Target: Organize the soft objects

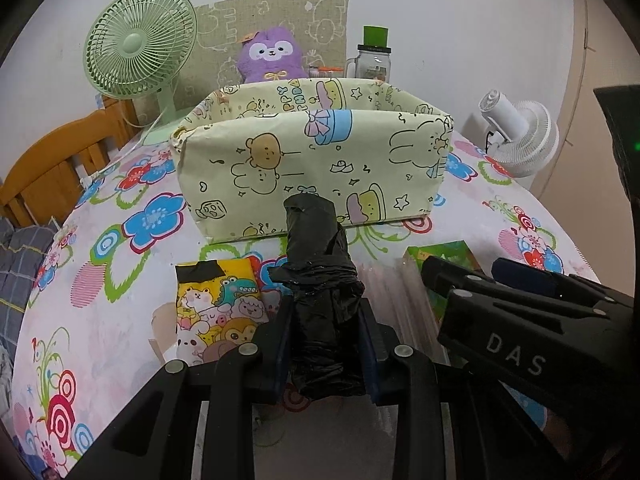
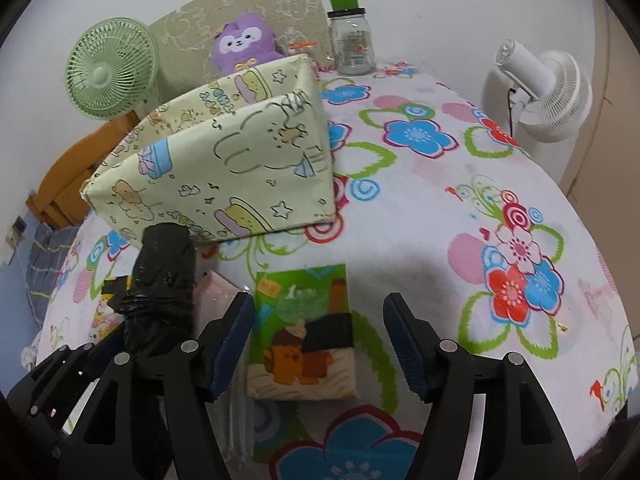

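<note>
Both wrist views are evenly and fairly brightly lit by soft indoor light that seems to come from above; no lamp is in view. Colours look clear and saturated. Strong fisheye distortion bends the tabletop [image 1: 120,256] into a dome and curves the wall [image 1: 440,20], and black corners ring each round picture. A broad, soft-edged shadow lies on the tabletop in the right wrist view, around the green tissue pack [image 2: 304,332]. The black plastic roll [image 1: 320,280] shows small glints. Focus is sharp in the middle; the fingers [image 2: 228,344] nearest the lens look slightly soft.
</note>
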